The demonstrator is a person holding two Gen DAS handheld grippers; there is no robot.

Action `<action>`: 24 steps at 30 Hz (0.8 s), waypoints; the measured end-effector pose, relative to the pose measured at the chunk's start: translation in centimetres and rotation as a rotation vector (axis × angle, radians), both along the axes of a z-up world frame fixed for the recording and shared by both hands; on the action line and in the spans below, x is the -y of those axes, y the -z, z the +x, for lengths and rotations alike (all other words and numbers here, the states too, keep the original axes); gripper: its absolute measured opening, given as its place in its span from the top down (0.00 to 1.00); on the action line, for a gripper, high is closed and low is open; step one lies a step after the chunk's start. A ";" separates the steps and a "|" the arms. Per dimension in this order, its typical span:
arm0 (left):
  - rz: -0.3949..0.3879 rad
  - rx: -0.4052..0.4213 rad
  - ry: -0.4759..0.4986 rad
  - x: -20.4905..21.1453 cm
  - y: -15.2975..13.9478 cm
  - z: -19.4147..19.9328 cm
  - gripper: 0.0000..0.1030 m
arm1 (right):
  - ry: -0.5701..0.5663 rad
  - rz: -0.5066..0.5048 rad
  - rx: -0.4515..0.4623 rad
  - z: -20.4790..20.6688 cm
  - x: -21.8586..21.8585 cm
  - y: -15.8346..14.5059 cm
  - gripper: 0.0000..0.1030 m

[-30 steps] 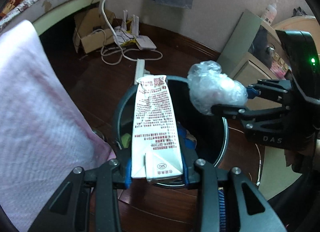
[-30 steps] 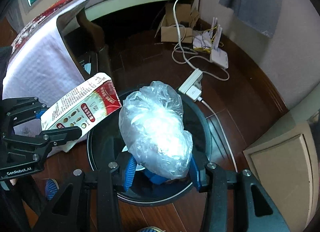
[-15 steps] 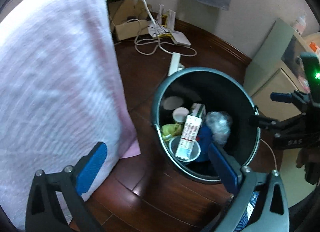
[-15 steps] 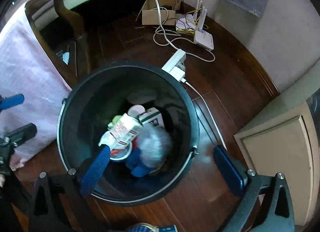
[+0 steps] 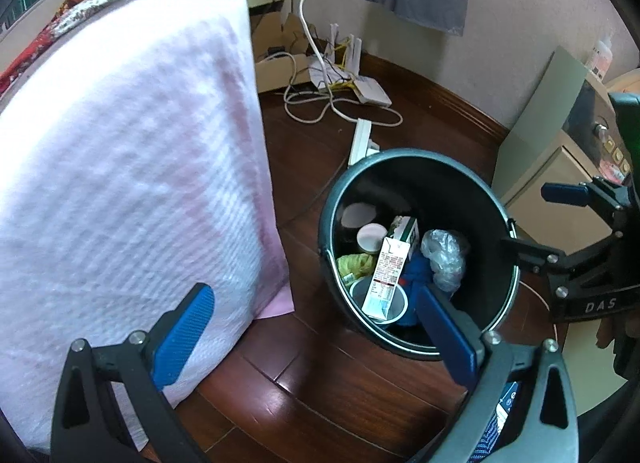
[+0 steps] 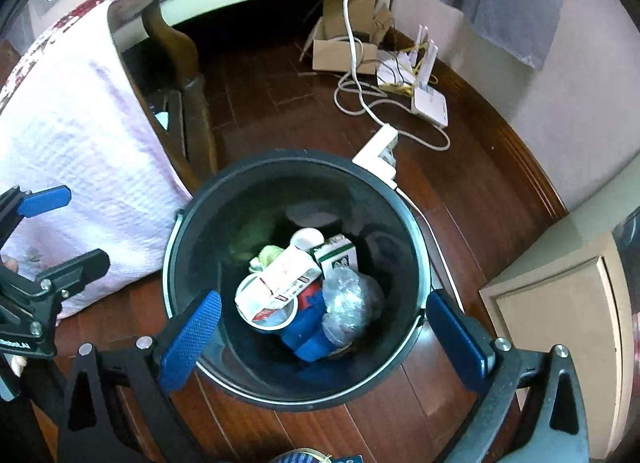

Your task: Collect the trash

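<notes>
A dark round trash bin (image 5: pixel 400 153) (image 6: pixel 296 155) stands on the wooden floor. Inside it lie a white milk carton (image 5: pixel 386 275) (image 6: pixel 288 275), a crumpled clear plastic bag (image 5: pixel 444 259) (image 6: pixel 348 295), a green-and-white box, cups and other scraps. My left gripper (image 5: pixel 316 337) (image 6: pixel 60 231) is open and empty, above the bin's left side beside the pink cloth. My right gripper (image 6: pixel 326 339) (image 5: pixel 540 221) hangs open and empty straight over the bin, its blue pads spanning the near rim.
A pink-white cloth (image 5: pixel 120 163) (image 6: pixel 72 135) drapes over a wooden chair (image 6: pixel 176 63) left of the bin. Behind the bin lie a power strip (image 5: pixel 360 139) (image 6: pixel 376 151), cables, a router (image 6: pixel 430 103) and a cardboard box (image 6: pixel 344 47). A beige cabinet (image 6: pixel 560 303) stands at the right.
Both grippers opened wide. The milk carton fell from the left one and the plastic bag from the right one into the bin. The left gripper shifted left toward the cloth.
</notes>
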State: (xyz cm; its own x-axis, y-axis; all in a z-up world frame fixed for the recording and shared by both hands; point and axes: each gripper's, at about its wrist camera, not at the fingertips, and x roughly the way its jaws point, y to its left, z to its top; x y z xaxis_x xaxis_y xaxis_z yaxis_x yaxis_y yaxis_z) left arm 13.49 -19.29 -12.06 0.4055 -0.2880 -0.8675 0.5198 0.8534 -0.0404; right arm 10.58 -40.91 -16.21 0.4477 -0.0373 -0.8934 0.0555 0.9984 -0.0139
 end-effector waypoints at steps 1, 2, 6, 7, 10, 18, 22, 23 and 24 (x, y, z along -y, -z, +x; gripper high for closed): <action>-0.003 0.006 0.000 -0.1 -0.3 -0.1 0.01 | -0.004 0.002 0.009 -0.1 -0.3 -0.6 0.00; -0.004 0.018 0.005 -0.3 -0.9 -0.5 0.01 | -0.009 0.000 0.022 -0.3 -0.7 -1.2 0.00; -0.005 0.066 0.009 -0.9 -3.0 -1.6 0.01 | -0.017 -0.002 0.055 -0.9 -2.1 -3.7 0.00; -0.006 0.077 0.006 -1.1 -3.7 -1.8 0.01 | -0.012 0.010 0.063 -1.2 -2.4 -4.5 0.00; -0.001 0.123 -0.015 -2.4 -5.8 -2.8 0.01 | -0.001 0.008 0.094 -2.1 -3.9 -6.6 0.00; -0.018 0.193 -0.073 -5.9 -10.0 -4.7 0.01 | 0.027 -0.021 0.131 -5.1 -7.2 -11.0 0.00; -0.013 0.246 -0.095 -7.3 -12.3 -6.3 0.01 | 0.031 -0.048 0.160 -7.0 -8.6 -13.8 0.00; -0.013 0.268 -0.101 -7.7 -13.1 -7.0 0.01 | 0.029 -0.058 0.173 -7.6 -9.1 -14.7 0.00; -0.016 0.277 -0.103 -7.8 -13.4 -7.3 0.01 | 0.031 -0.062 0.182 -8.0 -9.4 -15.4 0.00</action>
State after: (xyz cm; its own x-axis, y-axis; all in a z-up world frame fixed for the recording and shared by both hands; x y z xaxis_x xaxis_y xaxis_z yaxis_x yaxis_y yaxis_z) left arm 6.20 -11.51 1.36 0.6543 -0.2463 -0.7150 0.4239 0.9024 0.0770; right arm 2.59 -31.51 -0.82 0.5995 -0.1061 -0.7933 0.0934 0.9937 -0.0623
